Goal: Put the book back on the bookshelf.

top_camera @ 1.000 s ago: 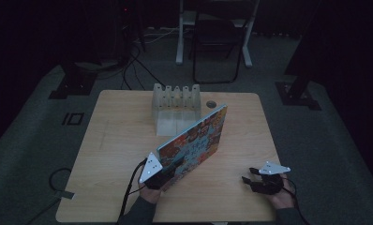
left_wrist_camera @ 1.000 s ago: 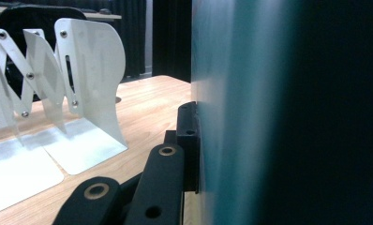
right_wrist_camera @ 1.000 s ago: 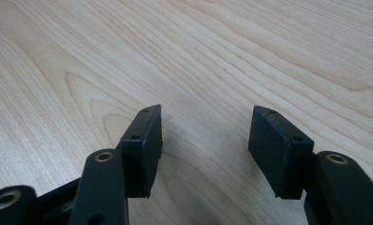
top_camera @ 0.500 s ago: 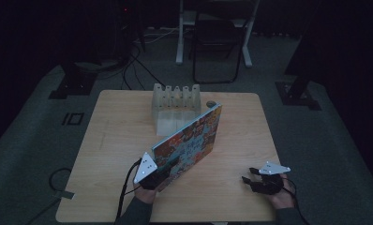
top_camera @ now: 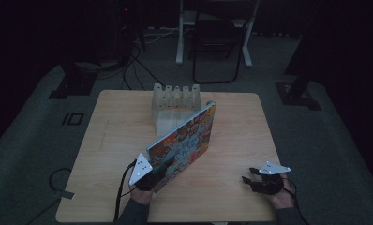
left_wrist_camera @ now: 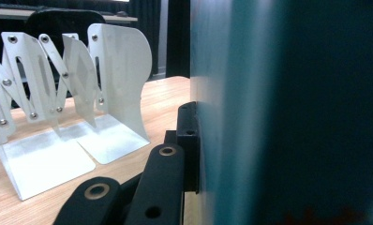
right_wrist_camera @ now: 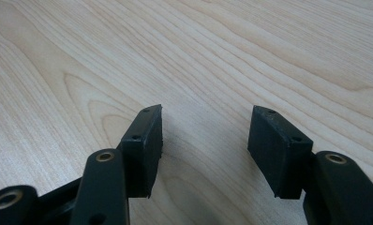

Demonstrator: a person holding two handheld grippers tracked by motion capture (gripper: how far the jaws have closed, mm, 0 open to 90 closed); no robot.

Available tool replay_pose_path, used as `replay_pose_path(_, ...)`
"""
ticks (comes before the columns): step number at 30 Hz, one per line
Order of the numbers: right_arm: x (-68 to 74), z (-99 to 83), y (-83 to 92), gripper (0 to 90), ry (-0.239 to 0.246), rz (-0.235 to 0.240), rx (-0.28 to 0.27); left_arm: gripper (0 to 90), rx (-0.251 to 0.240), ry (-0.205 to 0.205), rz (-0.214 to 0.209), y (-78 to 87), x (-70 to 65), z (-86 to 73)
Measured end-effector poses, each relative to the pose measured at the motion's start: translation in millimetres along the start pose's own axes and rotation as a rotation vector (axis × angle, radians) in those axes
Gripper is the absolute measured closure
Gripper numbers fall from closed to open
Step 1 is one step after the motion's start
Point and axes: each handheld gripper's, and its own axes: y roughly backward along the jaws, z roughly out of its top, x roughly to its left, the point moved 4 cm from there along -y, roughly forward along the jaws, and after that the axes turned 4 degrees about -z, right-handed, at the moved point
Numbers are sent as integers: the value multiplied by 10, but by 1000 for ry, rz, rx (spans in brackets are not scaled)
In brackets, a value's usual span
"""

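A picture book [top_camera: 189,140] with a bright, colourful cover stands on edge across the middle of the table, and its far corner reaches the right end of the white folding book rack [top_camera: 174,101]. My left gripper [top_camera: 162,169] is shut on the book's near corner. In the left gripper view a black pad [left_wrist_camera: 189,140] presses on the teal book [left_wrist_camera: 292,112], with the rack [left_wrist_camera: 58,93] just beyond to the left. At the front right my right gripper [top_camera: 248,176] rests low, and it [right_wrist_camera: 205,140] is open over bare wood with nothing between its jaws.
The wooden table [top_camera: 119,131] has bare room on both sides of the book. A folding chair [top_camera: 220,42] and stand legs are on the dark floor beyond the far edge. Cables trail off the front left edge.
The left gripper and the book have shifted slightly to the left. The right gripper has not moved.
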Motion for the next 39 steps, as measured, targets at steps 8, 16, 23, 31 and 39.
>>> replay_pose_path(8,-2,0,-1,444,-2,0,1,811,-2,5,11,49,31,3)
replay_pose_path(16,-2,0,-3,437,-2,2,3,811,-2,6,33,105,69,7)
replay_pose_path(23,-4,0,-2,435,-8,7,4,811,-2,-1,58,152,103,23)
replay_pose_path(31,-5,0,-3,434,-8,8,3,811,-7,-1,74,194,145,58)
replay_pose_path(39,-5,0,-3,433,-10,9,2,811,-14,4,89,242,177,85)
